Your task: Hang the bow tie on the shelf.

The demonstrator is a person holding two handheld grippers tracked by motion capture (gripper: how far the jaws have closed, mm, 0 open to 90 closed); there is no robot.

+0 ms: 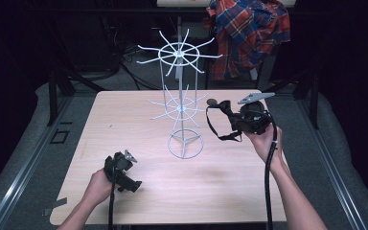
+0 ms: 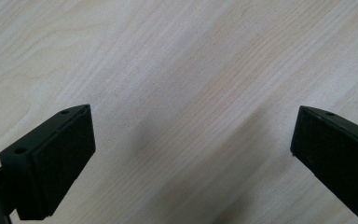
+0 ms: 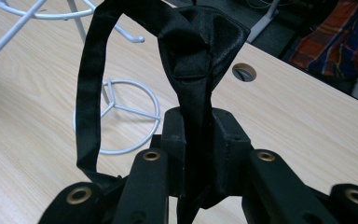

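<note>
While no writing is readable: nothing to report.
Right gripper point(image 3: 200, 140): jaws closed on a black fabric strap point(image 3: 193, 70), held above the pale wooden table point(image 1: 230, 182).
Left gripper point(image 2: 191, 158): jaws wide apart, holding nothing, low over the table.
Nearby: white wire rack point(image 1: 182, 100), just beside the strap; plaid shirt point(image 1: 249, 33) behind the table.

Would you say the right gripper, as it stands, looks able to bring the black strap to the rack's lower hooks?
Probably yes. The right gripper is shut on the strap and hangs just right of the rack, near its lower hooks, with open air between. The left gripper sits well clear, near the table's front.
</note>
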